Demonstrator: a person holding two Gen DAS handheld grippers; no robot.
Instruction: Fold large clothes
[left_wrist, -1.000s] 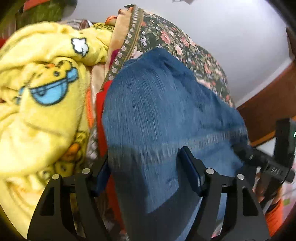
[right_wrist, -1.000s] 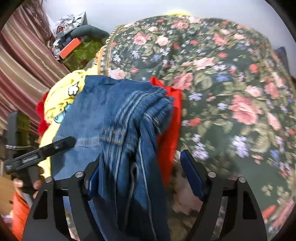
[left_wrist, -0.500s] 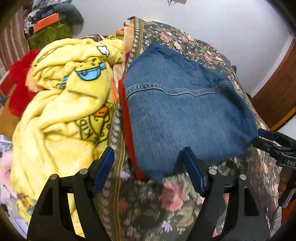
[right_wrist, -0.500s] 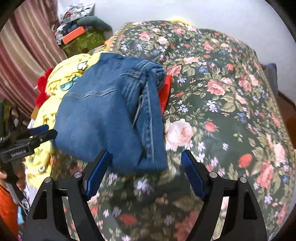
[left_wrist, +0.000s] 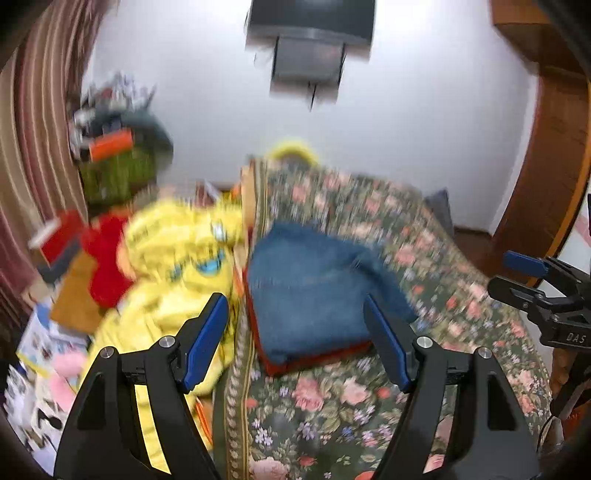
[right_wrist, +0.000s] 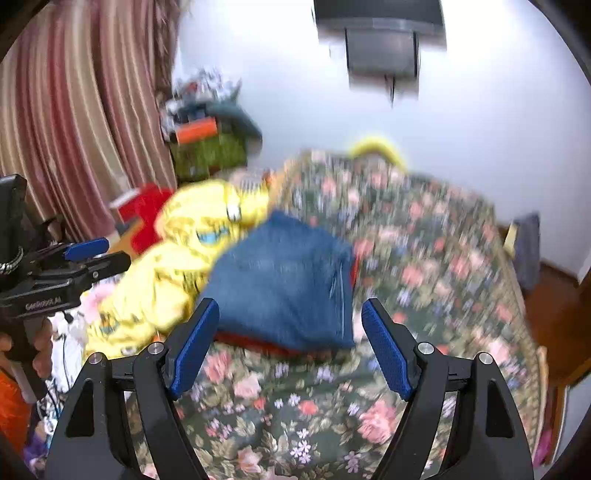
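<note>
Left gripper (left_wrist: 295, 332) and right gripper (right_wrist: 290, 338) both stand released, jaws spread and empty, clear of the folded blue jeans (left_wrist: 314, 291) lying on a red garment (left_wrist: 317, 360) on the floral bedspread (left_wrist: 424, 258). Motion blur obscures the yellow cartoon blanket (left_wrist: 177, 273) just left of the jeans and the clutter by the striped curtain (right_wrist: 81, 122). Only "DAS" on the right gripper's body is legible; the left's lettering is blurred

— Folded jeans (left_wrist: 314, 288): faded blue denim, coarse weave, matt. Underneath, floral bedspread (left_wrist: 332, 406), woven cloth.

— Yellow blanket (left_wrist: 173, 269), fluffy fleece. Gripper fingers (right_wrist: 195, 343): matt black plastic, ribbed blue pads, shiny metal screws. Striped curtain (right_wrist: 74, 129), soft sheen.
</note>
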